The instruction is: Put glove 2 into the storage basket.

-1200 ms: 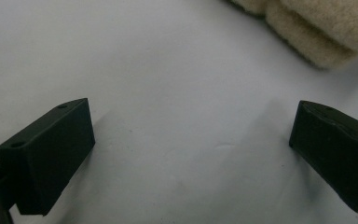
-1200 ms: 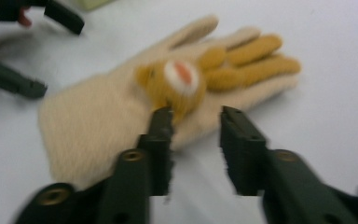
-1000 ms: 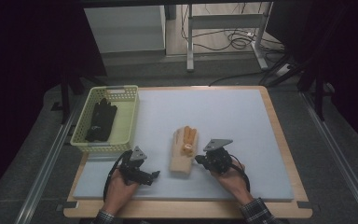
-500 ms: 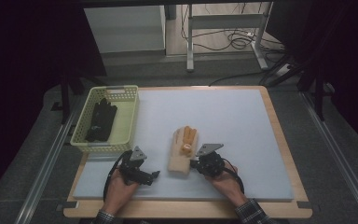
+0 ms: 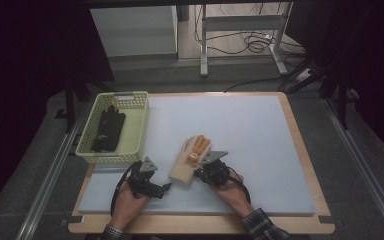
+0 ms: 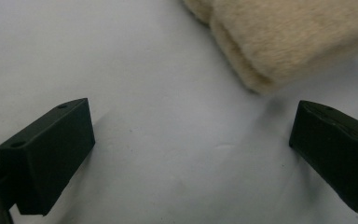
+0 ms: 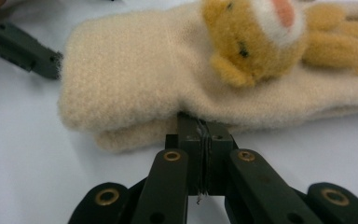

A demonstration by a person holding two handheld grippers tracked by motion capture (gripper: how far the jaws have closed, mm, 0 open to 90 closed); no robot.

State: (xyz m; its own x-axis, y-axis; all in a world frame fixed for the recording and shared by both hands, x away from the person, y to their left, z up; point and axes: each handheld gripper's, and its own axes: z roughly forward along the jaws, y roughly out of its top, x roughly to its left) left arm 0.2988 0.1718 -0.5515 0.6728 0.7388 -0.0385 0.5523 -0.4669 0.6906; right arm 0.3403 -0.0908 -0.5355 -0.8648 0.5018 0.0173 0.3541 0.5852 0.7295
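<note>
Fingers of the right gripper (image 7: pixel 200 140) are pressing tight together at the lower centre of the right gripper view, their tips meeting the near edge of a cream fleece glove (image 7: pixel 168 79); whether any fleece is pinched between them cannot be told. On the glove's back, toward the upper right of that frame, a small tan bear face (image 7: pixel 256 32) with a white muzzle and pink nose is sitting, and tan plush glove fingers are running off to the right. No brand, label or writing is showing anywhere on it.

In the high view, the glove (image 5: pixel 190 161) is lying flat just below the middle of the frame on the pale blue surface (image 5: pixel 260 130), its cuff toward the bottom. The right gripper (image 5: pixel 211 170) is touching the glove's right edge near the cuff, with the person's hand behind it.

The left gripper (image 5: pixel 166 187) is resting just beside the cuff's lower left corner, low on the mat. In the left gripper view its two black fingers (image 6: pixel 51 154) are standing wide apart and released, with bare mat between them and the glove's cuff (image 6: pixel 279 42) lying beyond them at the upper right.

At the left of the high view, a pale green basket (image 5: pixel 135 131) is holding a black glove (image 5: pixel 109 127).
</note>
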